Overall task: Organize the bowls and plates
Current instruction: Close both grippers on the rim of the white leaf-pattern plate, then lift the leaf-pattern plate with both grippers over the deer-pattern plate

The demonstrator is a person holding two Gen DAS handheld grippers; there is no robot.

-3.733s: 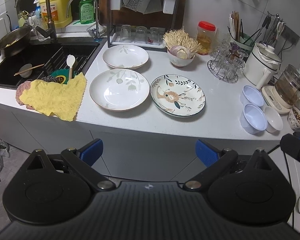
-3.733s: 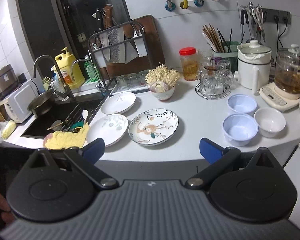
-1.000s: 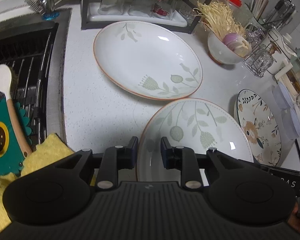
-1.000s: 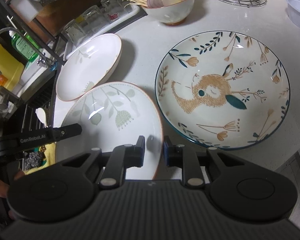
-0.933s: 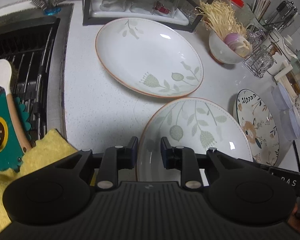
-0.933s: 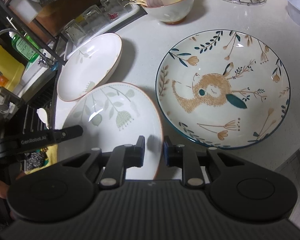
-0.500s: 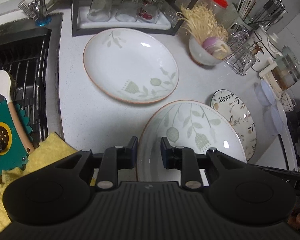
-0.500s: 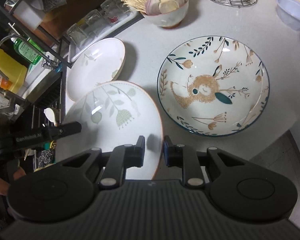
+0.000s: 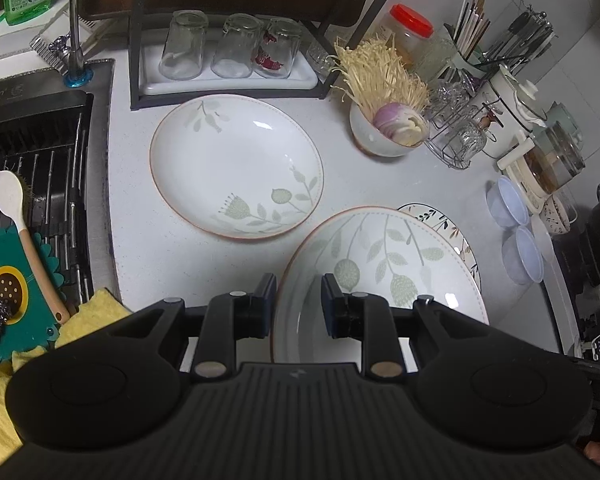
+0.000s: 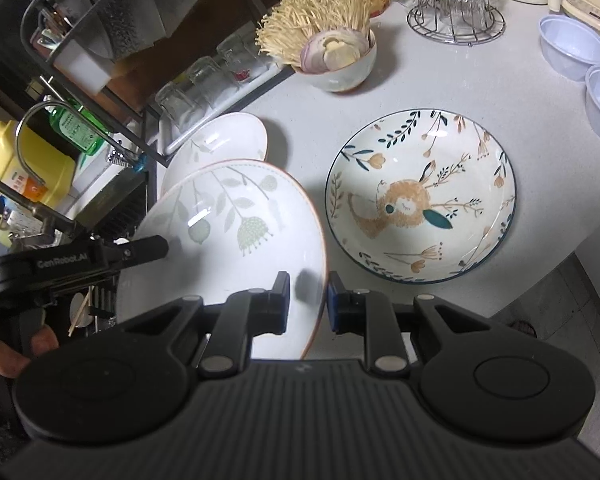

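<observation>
Both grippers hold one white leaf-pattern plate [image 9: 384, 268] by opposite rims, lifted above the counter. My left gripper [image 9: 299, 300] is shut on its left rim. My right gripper [image 10: 308, 298] is shut on its right rim, and the plate [image 10: 224, 232] fills the left of that view. A second white leaf-pattern plate [image 9: 236, 170] lies on the counter beyond; it also shows in the right wrist view [image 10: 216, 140], partly hidden by the held plate. A rabbit-pattern plate [image 10: 420, 196] lies on the counter to the right, mostly hidden behind the held plate in the left wrist view [image 9: 452, 232].
A bowl of enoki mushrooms and onion [image 9: 384, 128] stands behind the plates. Upturned glasses on a rack tray [image 9: 228, 52] line the back. The sink [image 9: 32, 184] with a spoon and yellow cloth is at left. Blue plastic bowls [image 10: 572, 52] stand at right, near a wire glass rack [image 10: 456, 4].
Both grippers have raised the held leaf plate higher off the counter. It now overlaps the rabbit plate in the left wrist view and the far leaf plate in the right wrist view.
</observation>
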